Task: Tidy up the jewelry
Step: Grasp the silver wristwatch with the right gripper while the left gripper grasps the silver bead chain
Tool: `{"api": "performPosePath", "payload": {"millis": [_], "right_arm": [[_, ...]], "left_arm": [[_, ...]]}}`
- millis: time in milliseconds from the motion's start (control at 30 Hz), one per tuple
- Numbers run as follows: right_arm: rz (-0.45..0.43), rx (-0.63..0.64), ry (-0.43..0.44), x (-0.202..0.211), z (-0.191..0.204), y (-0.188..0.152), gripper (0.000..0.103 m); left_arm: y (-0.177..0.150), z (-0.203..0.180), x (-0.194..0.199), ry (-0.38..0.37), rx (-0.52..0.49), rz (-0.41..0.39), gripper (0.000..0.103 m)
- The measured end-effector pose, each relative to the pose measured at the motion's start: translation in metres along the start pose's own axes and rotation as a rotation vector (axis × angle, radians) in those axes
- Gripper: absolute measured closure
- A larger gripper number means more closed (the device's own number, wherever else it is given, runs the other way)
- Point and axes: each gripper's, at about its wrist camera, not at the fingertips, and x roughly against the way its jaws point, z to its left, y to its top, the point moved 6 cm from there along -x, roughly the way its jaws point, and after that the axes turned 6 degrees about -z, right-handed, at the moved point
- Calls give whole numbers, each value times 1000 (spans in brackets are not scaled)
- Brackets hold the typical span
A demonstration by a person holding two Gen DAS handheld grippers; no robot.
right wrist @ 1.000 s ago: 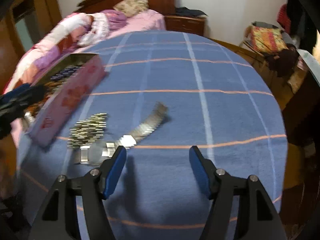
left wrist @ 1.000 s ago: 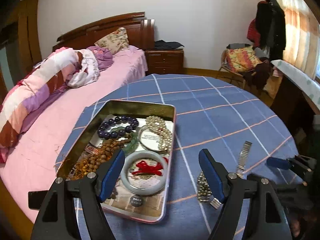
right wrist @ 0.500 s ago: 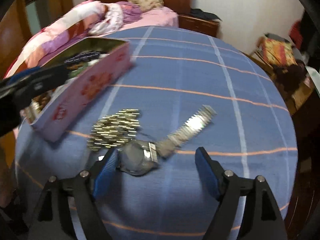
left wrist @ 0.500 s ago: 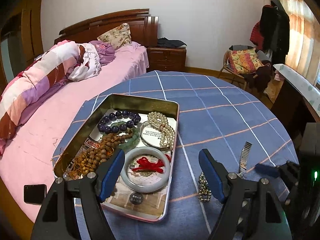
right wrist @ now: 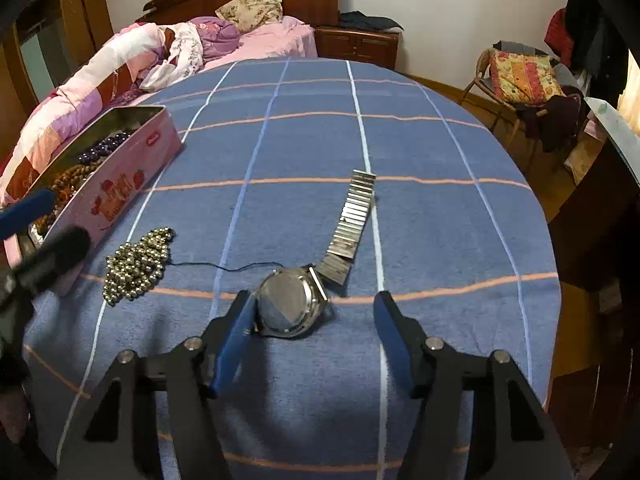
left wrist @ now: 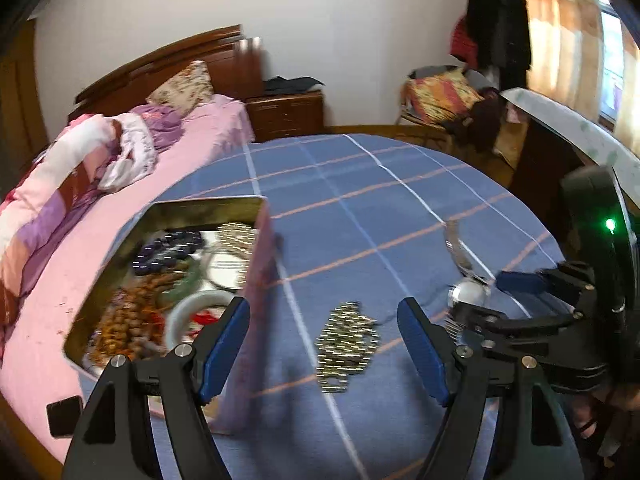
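Right gripper (right wrist: 314, 312): nearest item in its own view, jaws closing. The watch (right wrist: 291, 307) lies face down between them, its case against the left blue pad, the right pad well clear; not gripped.

Watch strap (right wrist: 352, 222): metal links, stretched flat away from the case across the blue checked tablecloth (right wrist: 420, 152).

Left gripper (left wrist: 324, 340): jaws wide and closing slightly, nothing between the pads; it hovers above the heap of small metallic beads (left wrist: 347, 345), which lies loose on the cloth between the watch and the tin.

Pink tin (right wrist: 132, 176): open, at the table's left edge, just beside the bead heap. Contents: dark purple bead bracelet (right wrist: 105, 147), brown wooden beads (left wrist: 132, 316), pale bangle (left wrist: 188, 312); remainder blurred.

Background: bed with pink bedding (right wrist: 276, 36), chair with patterned cushion (right wrist: 524, 76).
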Motion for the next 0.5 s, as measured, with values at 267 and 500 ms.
{"api": "performPosePath", "payload": {"millis": [267, 500], "right_arm": [[-22, 5, 46, 3, 2, -2, 66], [-39, 9, 51, 3, 2, -2, 68]], "left_arm": [[-14, -12, -26, -79, 8, 108, 49], [-22, -15, -41, -89, 23, 160, 66]]}}
